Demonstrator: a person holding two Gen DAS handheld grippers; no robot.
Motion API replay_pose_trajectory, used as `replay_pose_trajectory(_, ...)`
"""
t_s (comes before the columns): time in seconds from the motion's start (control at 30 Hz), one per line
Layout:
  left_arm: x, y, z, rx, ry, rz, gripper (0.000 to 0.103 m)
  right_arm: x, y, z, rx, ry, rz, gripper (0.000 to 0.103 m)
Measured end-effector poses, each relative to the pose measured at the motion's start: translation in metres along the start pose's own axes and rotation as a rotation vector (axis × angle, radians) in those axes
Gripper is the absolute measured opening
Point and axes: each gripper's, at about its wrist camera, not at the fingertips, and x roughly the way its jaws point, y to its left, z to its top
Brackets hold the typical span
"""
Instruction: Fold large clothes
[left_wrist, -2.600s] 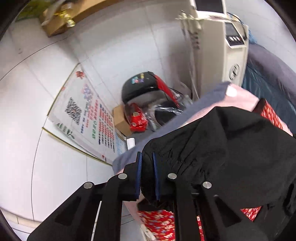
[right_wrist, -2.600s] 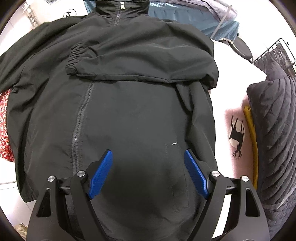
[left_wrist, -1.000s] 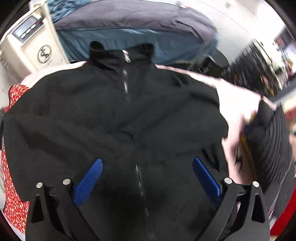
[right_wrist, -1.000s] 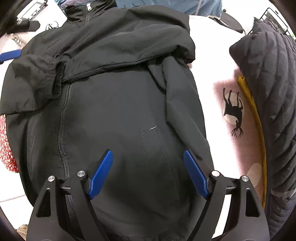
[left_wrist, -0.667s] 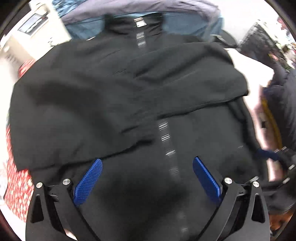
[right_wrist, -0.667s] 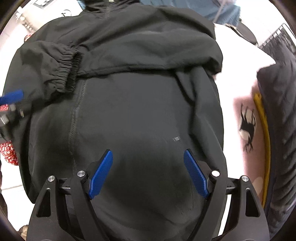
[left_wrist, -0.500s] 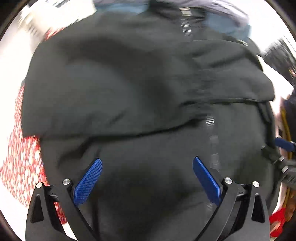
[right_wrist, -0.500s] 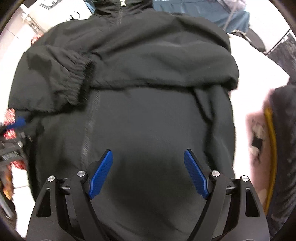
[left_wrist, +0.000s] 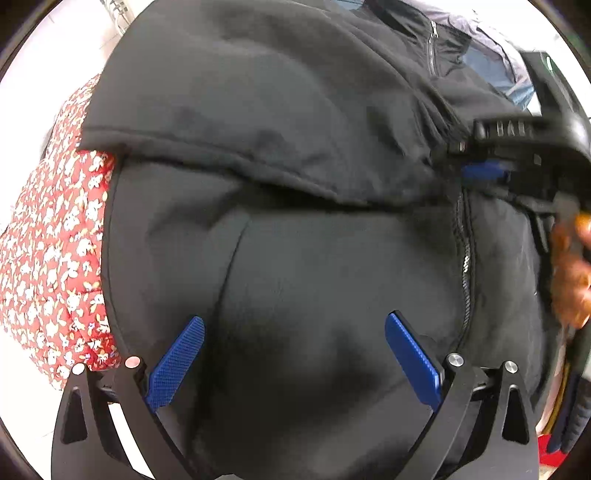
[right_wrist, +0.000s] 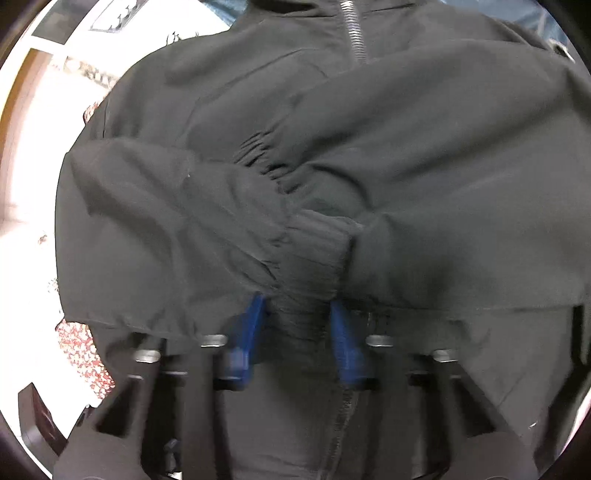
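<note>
Red floral cloth (left_wrist: 55, 240) under jacket (left_wrist: 295, 240); right gripper (right_wrist: 297, 325) pinches cuff (right_wrist: 314, 243) at the zipper line, left gripper (left_wrist: 295, 354) spread wide, empty, nearer the hem.

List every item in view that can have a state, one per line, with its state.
black jacket: spread flat, zipped, both sleeves folded across the front
ribbed cuff: pinched between the right gripper's pads
right gripper: closed on the cuff
left gripper: open, holding nothing
red floral garment: lying partly under the jacket
</note>
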Motion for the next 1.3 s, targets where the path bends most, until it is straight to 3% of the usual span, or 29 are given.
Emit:
replay_pose_trajectory(0.03,0.002,-0.001,0.001,0.002,0.000,0.003,0.096,-0.004,0.007,0.004,-0.026,-0.023,-0.005,0.012)
replay_pose_trajectory(0.23,0.006,0.002,0.004,-0.006,-0.017,0.004,0.096,-0.069,0.042,0.042,-0.209,-0.256,-0.137,0.009)
replay_pose_trajectory(0.33,0.007,0.002,0.005,-0.002,-0.018,0.003,0.096,-0.063,0.030,0.057,-0.204,-0.214,-0.219,0.009)
replay_pose_trajectory(0.37,0.008,0.000,0.005,0.001,-0.018,0.002,0.096,-0.053,0.019,0.063,-0.170,-0.175,-0.248,0.013)
replay_pose_trajectory(0.4,0.008,-0.001,0.006,0.004,-0.017,0.001,0.096,-0.048,0.007,0.062,-0.139,-0.144,-0.266,0.024)
replay_pose_trajectory(0.43,0.009,-0.002,0.006,0.009,-0.016,-0.001,0.096,-0.043,-0.004,0.057,-0.105,-0.107,-0.283,0.033)
replay_pose_trajectory(0.47,0.009,-0.003,0.005,0.014,-0.016,-0.002,0.096,-0.040,-0.011,0.050,-0.079,-0.085,-0.287,0.056)
replay_pose_trajectory(0.5,0.008,-0.005,0.013,0.016,-0.016,-0.001,0.096,-0.040,-0.018,0.045,-0.044,-0.078,-0.282,0.070)
replay_pose_trajectory(0.53,0.010,-0.004,0.015,0.019,-0.016,0.001,0.096,-0.042,-0.023,0.039,-0.021,-0.097,-0.261,0.072)
replay_pose_trajectory(0.77,0.016,-0.014,0.010,0.029,-0.005,0.010,0.096,-0.059,-0.041,-0.002,0.073,-0.118,-0.195,0.072)
replay_pose_trajectory(0.93,0.009,-0.021,0.011,0.058,-0.033,0.007,0.096,-0.052,-0.055,-0.043,0.074,-0.053,-0.210,0.072)
replay_pose_trajectory(1.3,0.007,-0.045,-0.030,0.177,-0.060,0.053,0.096,-0.047,-0.067,-0.161,-0.142,0.029,-0.402,0.072)
